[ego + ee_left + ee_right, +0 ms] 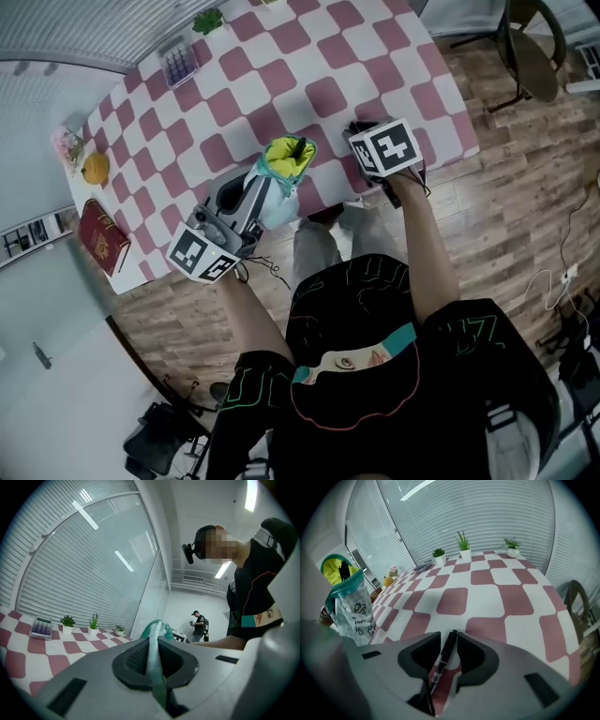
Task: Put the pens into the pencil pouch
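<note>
Left tongs (154,665) are clamped tight on the teal rim of the pencil pouch (284,173). In the left gripper view a fold of that fabric runs straight up between the pads. The pouch stands upright near the front edge of the checked counter (281,66), its mouth open, yellow lining showing above a pale printed body. In the right gripper view I note a dark pen (343,569) poking out of that mouth. Right tongs (449,638) are tipped down at the counter just to the right of the pouch, not touching it. Their jaws stand at a narrow gap with a black marker pen (442,660) lying lengthwise between them on the cloth, one end up at the jaw tips. A sliver of cloth shows along the pen's left side, so I read the pads as not pressing on it. Three potted plants (463,543) line the far edge. A red book (101,236) and an orange round object (95,168) sit at the counter's left end. A chair (530,42) stands on the wooden floor beyond the right end.
</note>
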